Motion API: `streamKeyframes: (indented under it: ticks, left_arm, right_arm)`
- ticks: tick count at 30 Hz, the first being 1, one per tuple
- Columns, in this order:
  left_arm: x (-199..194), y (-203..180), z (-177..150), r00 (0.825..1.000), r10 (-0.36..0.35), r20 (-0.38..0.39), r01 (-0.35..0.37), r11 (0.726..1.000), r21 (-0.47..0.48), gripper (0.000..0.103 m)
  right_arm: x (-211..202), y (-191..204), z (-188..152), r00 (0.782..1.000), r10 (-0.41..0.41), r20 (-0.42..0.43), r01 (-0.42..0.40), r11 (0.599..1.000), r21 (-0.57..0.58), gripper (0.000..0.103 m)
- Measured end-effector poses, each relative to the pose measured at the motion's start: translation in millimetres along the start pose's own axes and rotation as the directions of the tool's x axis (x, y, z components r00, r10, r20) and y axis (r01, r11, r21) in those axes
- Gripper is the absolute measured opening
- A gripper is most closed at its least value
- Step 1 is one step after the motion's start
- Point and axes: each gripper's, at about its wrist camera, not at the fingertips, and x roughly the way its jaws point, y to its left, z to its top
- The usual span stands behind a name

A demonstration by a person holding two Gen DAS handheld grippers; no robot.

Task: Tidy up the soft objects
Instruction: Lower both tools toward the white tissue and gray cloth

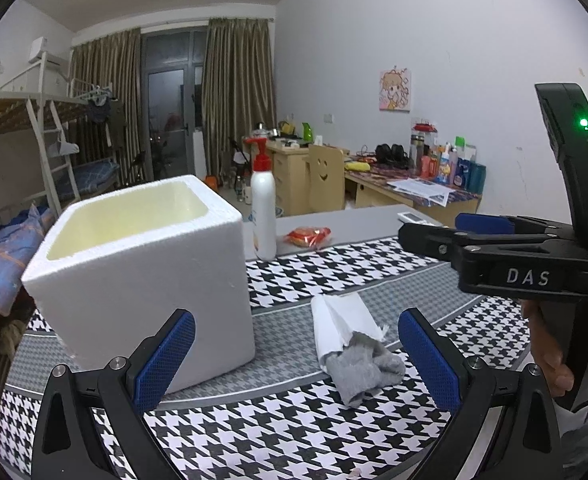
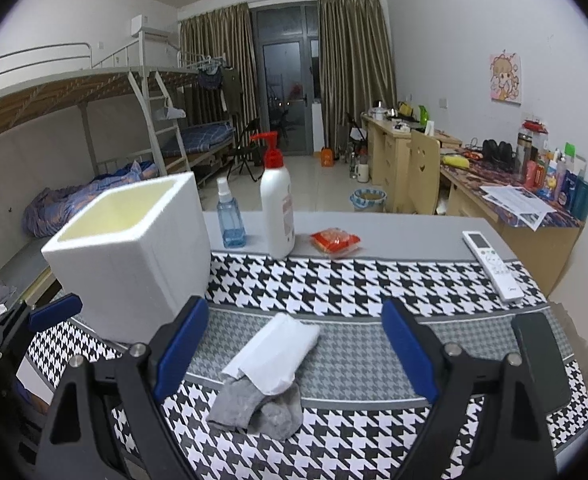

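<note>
A crumpled grey sock [image 1: 368,368] [image 2: 258,408] lies on the houndstooth cloth, half tucked under a white paper-like wrapper [image 1: 340,324] [image 2: 278,354]. An open-topped white foam box [image 1: 142,276] [image 2: 134,252] stands just to their left. My left gripper [image 1: 298,360] is open above the cloth, with the box's corner and the sock between its blue pads and nothing held. My right gripper [image 2: 296,348] is also open, hovering over the wrapper and sock. In the left wrist view the right gripper [image 1: 434,229] reaches in from the right, a hand on its handle.
Behind the cloth on the grey table [image 2: 414,232] stand a white pump bottle [image 2: 278,208] and a blue spray bottle [image 2: 230,218], with a red packet [image 2: 334,242] beside them. A white remote [image 2: 492,266] and a black phone [image 2: 538,360] lie at the right. Beds and desks beyond.
</note>
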Motion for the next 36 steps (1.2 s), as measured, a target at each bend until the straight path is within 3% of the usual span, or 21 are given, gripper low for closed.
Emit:
streamKeyframes:
  ticks: [26, 30, 36]
  left_arm:
    - [41.9, -13.4, -20.7, 0.986, -0.056, -0.154, 0.056, 0.998, -0.006, 0.102]
    - [45.7, -17.0, -23.8, 0.982, -0.071, -0.176, 0.07, 0.997, -0.011, 0.1]
    - [61.4, -19.9, -28.1, 0.966, -0.089, -0.244, 0.084, 0.996, -0.032, 0.09]
  right_arm:
    - [43.2, -13.9, -19.1, 0.991, 0.006, -0.134, -0.004, 1.0, 0.019, 0.091]
    - [53.0, -17.4, -23.5, 0.985, 0.013, -0.172, -0.01, 1.0, 0.023, 0.091]
    - [60.5, -22.1, -26.6, 0.98, 0.017, -0.2, -0.01, 0.999, 0.032, 0.091]
